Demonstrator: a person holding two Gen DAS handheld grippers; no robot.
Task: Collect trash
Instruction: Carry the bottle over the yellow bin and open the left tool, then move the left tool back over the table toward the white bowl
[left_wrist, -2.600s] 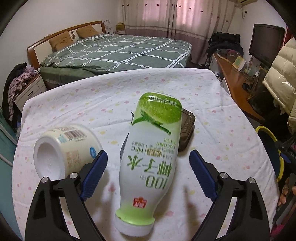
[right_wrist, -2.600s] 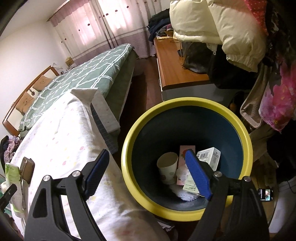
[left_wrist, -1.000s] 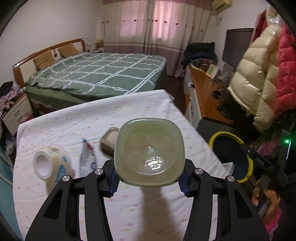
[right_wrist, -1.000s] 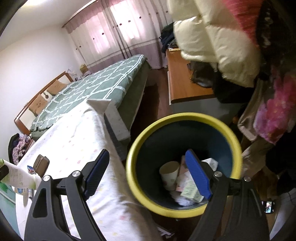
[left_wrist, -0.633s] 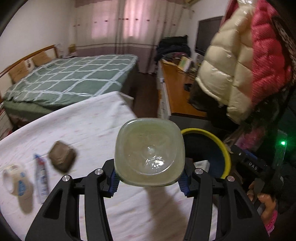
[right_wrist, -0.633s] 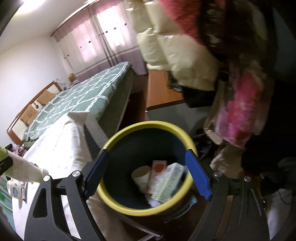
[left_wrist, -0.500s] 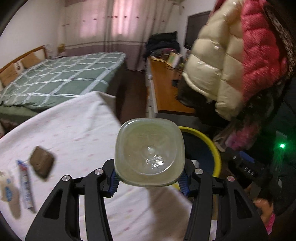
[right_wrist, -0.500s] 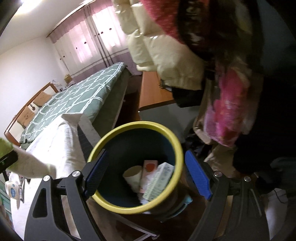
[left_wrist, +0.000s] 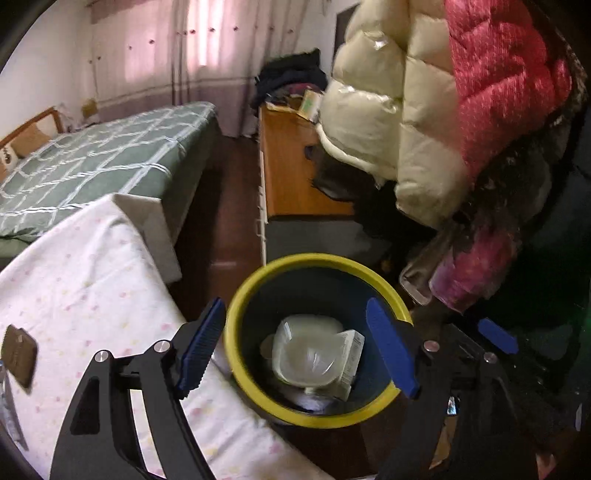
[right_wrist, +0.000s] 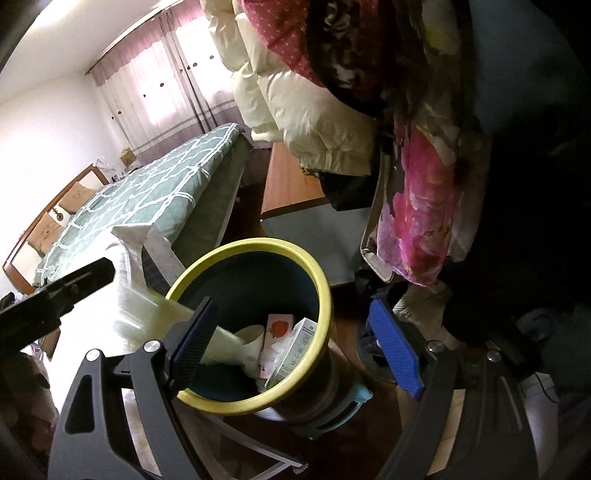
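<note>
Progress: well along, not finished. Inside the yellow-rimmed bin: a green-and-white bottle caught base-up, still dropping or just landed — blurred in the right wrist view, so cannot say which — plus a paper cup, a strawberry-print carton and a small white box. Left on the spotted tablecloth: a dark brown wallet-like object near the left edge, and a thin tube-like item at the very margin, too cropped to identify. Whether either counts as trash — a judgement call; the wallet probably not. Further items possibly beyond the frame.

Left gripper: jaws just opened wide, directly above the bin mouth; nothing between the blue pads, no contact with the bottle or the rim.

Right gripper: jaws wide apart, empty, hovering over the near side of the bin; pads touching nothing.

Outstanding: return to the table, check for remaining rubbish, carry each piece across to the bin.
</note>
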